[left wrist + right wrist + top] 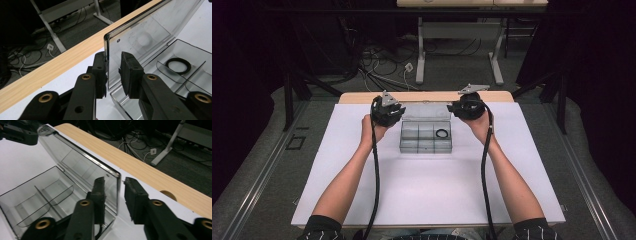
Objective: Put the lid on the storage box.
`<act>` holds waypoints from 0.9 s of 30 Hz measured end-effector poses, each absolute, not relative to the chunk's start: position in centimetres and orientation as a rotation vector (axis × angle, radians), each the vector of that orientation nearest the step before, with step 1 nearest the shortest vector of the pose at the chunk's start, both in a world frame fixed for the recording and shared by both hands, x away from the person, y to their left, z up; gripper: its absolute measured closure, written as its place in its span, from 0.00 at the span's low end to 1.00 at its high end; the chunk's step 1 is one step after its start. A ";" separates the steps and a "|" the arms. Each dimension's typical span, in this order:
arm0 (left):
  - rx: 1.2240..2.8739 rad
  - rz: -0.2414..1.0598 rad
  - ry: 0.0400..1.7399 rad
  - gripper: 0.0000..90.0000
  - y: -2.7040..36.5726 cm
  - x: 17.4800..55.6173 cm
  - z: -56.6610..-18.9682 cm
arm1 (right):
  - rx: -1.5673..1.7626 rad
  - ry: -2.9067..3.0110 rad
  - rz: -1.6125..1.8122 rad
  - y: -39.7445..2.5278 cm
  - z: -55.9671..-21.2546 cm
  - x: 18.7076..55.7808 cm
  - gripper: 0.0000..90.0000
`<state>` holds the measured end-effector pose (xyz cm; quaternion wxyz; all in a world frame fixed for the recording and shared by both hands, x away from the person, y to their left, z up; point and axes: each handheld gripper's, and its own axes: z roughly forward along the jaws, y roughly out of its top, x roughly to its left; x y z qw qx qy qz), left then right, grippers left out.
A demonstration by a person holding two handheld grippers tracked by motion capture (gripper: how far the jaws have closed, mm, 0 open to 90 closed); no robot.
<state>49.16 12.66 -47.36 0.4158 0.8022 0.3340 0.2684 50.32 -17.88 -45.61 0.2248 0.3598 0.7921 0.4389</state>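
A clear compartment box point(426, 145) sits at the back middle of the white mat, its lid point(426, 111) standing up behind it. A black ring point(437, 134) lies in a right-hand compartment, also seen as the ring point(186, 70) in the left gripper view. My left gripper point(113, 72) is open, its jaws straddling the lid's left edge point(108, 50); the left jaw looks close against it. My right gripper point(115, 195) is open too, one jaw on each side of the lid's right edge point(117, 185). From above, the left gripper point(387, 112) and right gripper point(467, 106) flank the lid.
The white mat point(427, 190) covers the table, with a wooden strip point(362, 96) along its far edge. Beyond it are floor cables point(382, 70) and the legs of another table point(420, 60). The other compartments point(37, 195) hold nothing.
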 end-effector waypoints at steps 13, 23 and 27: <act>2.078 0.690 0.778 0.83 12.8 47.1 -47.7 | 0.929 2.210 1.141 -17.5 -46.1 47.8 0.82; 2.137 0.694 0.711 0.81 12.9 45.4 -48.1 | 0.900 2.247 1.097 -17.5 -46.9 45.8 0.81; 2.155 0.677 0.694 0.80 13.2 44.8 -48.0 | 0.895 2.267 1.090 -17.6 -47.2 45.2 0.81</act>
